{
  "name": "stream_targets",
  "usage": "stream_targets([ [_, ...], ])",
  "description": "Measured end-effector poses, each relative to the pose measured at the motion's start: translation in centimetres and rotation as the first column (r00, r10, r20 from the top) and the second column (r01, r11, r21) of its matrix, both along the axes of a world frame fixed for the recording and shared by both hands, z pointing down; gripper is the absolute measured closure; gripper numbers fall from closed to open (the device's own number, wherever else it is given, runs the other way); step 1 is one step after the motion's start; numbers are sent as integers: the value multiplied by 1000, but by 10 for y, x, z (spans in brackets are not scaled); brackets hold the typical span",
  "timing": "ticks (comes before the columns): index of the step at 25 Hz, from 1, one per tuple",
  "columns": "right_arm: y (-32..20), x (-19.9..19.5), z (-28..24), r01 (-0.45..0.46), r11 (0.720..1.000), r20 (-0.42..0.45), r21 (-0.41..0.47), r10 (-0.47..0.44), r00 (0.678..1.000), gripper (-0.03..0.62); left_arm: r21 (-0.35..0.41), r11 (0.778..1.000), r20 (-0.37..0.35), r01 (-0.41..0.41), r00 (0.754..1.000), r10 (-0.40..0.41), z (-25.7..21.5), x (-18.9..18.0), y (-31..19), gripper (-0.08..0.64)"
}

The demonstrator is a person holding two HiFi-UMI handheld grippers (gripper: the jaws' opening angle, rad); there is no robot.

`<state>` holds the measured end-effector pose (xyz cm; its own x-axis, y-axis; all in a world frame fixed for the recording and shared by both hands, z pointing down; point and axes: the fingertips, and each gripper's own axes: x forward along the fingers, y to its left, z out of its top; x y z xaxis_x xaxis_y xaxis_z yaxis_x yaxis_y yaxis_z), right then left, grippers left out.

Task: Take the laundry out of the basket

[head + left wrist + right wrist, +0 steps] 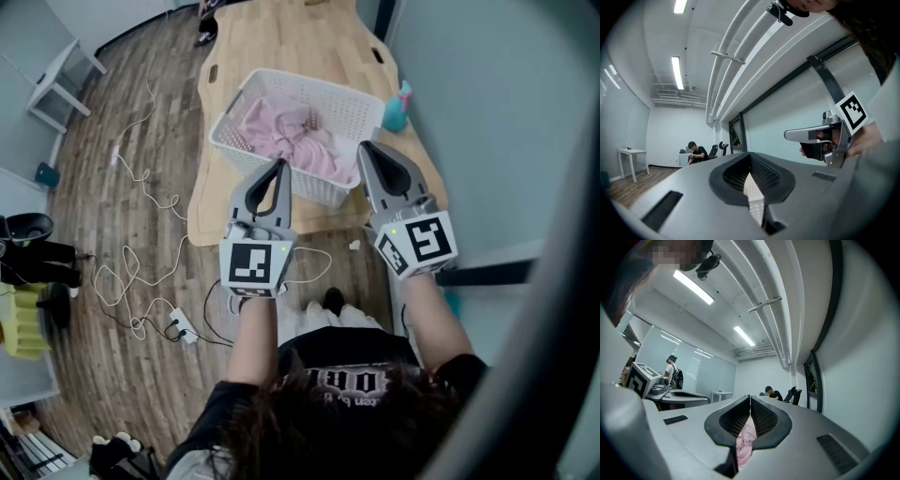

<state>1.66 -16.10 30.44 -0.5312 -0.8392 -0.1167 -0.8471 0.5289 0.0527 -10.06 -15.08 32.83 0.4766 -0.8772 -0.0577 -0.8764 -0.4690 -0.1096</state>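
A white mesh laundry basket [281,81] stands on the near end of a wooden table [281,28], with crumpled pink laundry [292,137] inside. Both grippers hover level over the basket's near side. My left gripper [281,165] is shut and empty, its tips above the near rim. My right gripper [362,146] is also shut and empty, over the near right corner. In the left gripper view the jaws [750,153] meet, and white basket mesh [753,194] shows through the gap beneath. In the right gripper view the jaws [750,397] meet, with pink laundry [746,439] showing below.
A teal spray bottle [397,108] stands on the table just right of the basket. A grey wall runs close along the right. Cables [141,272] and a power strip [183,325] lie on the wooden floor to the left. A person [774,393] sits far off.
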Motion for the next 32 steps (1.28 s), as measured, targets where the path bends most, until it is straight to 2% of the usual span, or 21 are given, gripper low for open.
stream_targets([
  [5,-22,6,-4,26,1000,1,2,-26,1000,565,11,1000,18,15,1000,-15,-10,3,-26,569],
  [9,-33,14,-9,38,999,-12,8,-38,999,565,16,1000,54,-17,998,16,-17,10,-42,568],
  [13,-46,16,-8,32,999,-6,-1,-32,999,565,35,999,115,-18,993,14,-22,3,-59,568],
  [17,-63,14,-7,2,1000,-3,1,-2,1000,565,53,998,128,-26,992,20,-26,-6,-87,568],
  [22,-89,10,-11,-69,998,9,7,69,998,565,42,992,166,-121,980,113,-23,-5,-122,569],
  [32,-119,-12,-14,-156,988,-22,7,156,988,565,-10,952,240,-305,924,298,-25,-6,-180,550],
])
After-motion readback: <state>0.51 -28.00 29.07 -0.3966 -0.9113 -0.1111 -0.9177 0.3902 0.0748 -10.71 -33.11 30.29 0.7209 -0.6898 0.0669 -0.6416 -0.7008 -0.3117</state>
